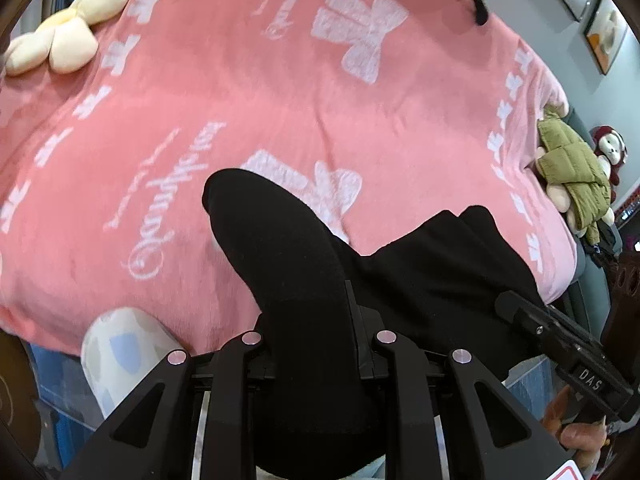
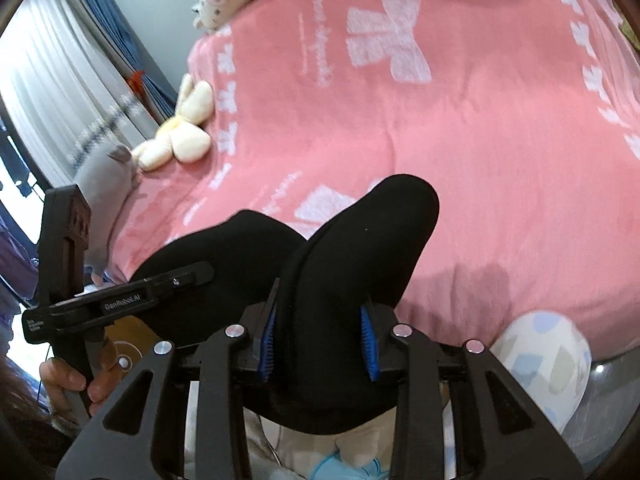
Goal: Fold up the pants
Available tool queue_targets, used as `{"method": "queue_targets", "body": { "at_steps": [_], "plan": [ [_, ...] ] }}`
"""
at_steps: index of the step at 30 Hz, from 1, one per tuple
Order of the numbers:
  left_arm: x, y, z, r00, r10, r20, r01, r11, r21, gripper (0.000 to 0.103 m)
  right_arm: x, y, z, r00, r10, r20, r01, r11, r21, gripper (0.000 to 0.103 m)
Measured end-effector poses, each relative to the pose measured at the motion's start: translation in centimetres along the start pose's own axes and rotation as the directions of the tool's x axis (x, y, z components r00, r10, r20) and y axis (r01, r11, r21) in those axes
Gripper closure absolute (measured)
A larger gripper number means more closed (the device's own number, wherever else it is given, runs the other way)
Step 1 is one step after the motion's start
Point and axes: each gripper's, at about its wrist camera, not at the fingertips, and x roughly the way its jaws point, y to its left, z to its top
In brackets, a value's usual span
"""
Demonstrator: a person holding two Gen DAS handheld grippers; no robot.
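While you are holding both grippers low at the near edge of the bed, the black pants [image 1: 420, 264] are lying bunched on the pink bow-print blanket [image 1: 240, 100], with one end draped toward each tool.

Your left gripper [image 1: 316, 320] is clamping a thick fold of the pants; the cloth is filling the gap between its fingers and bulging forward in a rounded hump over the blanket. In the right wrist view the same gripper [image 2: 132, 300] is showing from the side, with your hand [image 2: 68, 384] wrapping its handle.

Your right gripper [image 2: 320, 340] is likewise pinching a fold of the pants [image 2: 352, 240]. Its blue ribbed pads [image 2: 267, 344] are pressing against the cloth on both sides, and the fabric is rising ahead of them in a rounded loop. From the left wrist view that gripper [image 1: 560, 336] is reaching in over the pants from the right, though its fingertips are lost against the black cloth there.

A cream flower plush [image 1: 68, 36] is sitting at the far left edge of the blanket, and a plush in an olive puffer jacket [image 1: 572, 168] is resting by the right edge. A pale patterned cushion [image 2: 540, 364] is sitting just beside the blanket's near edge.
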Motion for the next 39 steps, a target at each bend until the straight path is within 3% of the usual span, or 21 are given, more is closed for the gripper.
{"method": "queue_targets", "body": {
  "at_steps": [10,24,30,39],
  "plan": [
    [-2.8,-1.6,4.6,0.991,-0.005,0.134,-0.005,0.997,0.071,0.085,-1.7,0.8,5.1,0.988,0.007,0.154,0.000,0.999,-0.044,0.071],
    [-3.7,-3.9,14.3,0.951,0.000,0.309,-0.054,0.985,0.167,0.085,-0.8,0.8,14.9,0.946,0.031,0.322,0.011,0.992,-0.126,0.071],
    [-1.8,-3.8,19.0,0.933,0.003,0.360,-0.072,0.981,0.178,0.085,2.1,-0.7,19.2,0.934,0.049,0.353,0.001,0.990,-0.139,0.071],
    [4.1,-1.3,25.8,0.921,0.030,0.389,-0.100,0.982,0.161,0.085,10.4,-4.3,25.3,0.922,0.082,0.379,-0.029,0.989,-0.143,0.071]
  ]
}}
